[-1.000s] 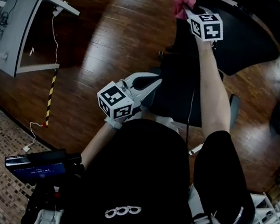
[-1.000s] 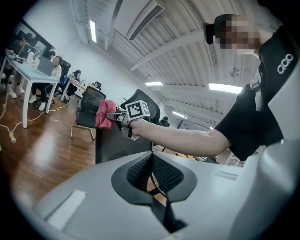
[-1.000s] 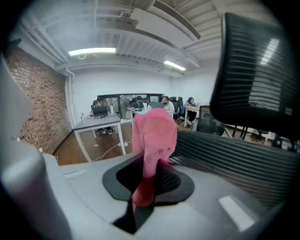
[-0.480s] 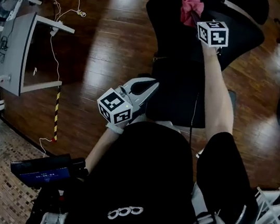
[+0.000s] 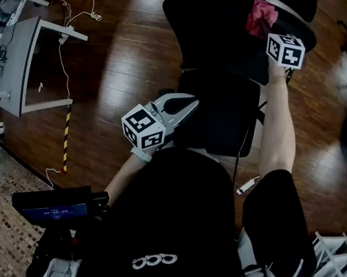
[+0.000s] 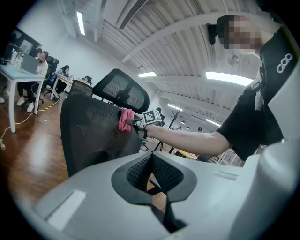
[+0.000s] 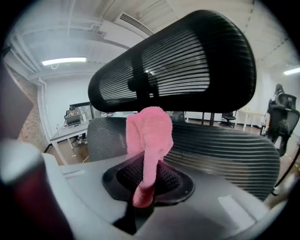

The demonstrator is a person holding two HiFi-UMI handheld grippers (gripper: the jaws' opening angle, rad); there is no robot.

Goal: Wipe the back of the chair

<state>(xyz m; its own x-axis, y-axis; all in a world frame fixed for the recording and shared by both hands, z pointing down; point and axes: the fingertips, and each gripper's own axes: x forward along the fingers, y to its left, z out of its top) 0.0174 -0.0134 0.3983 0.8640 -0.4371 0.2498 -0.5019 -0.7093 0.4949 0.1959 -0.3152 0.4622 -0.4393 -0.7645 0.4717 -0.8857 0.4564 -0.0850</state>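
Jaws of the right gripper [image 7: 145,185] are pinching a fluffy pink cloth [image 7: 149,136], holding it at the top of the black mesh chair back [image 7: 220,150]; the left gripper [image 6: 151,176] is hovering aside, claw pressed together.

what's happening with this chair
A person holds a pink cloth in the right gripper, jaws shut on it, against the top of the chair back below the headrest, apparently wiping it. The left gripper hangs near the person's body, jaws together and empty.
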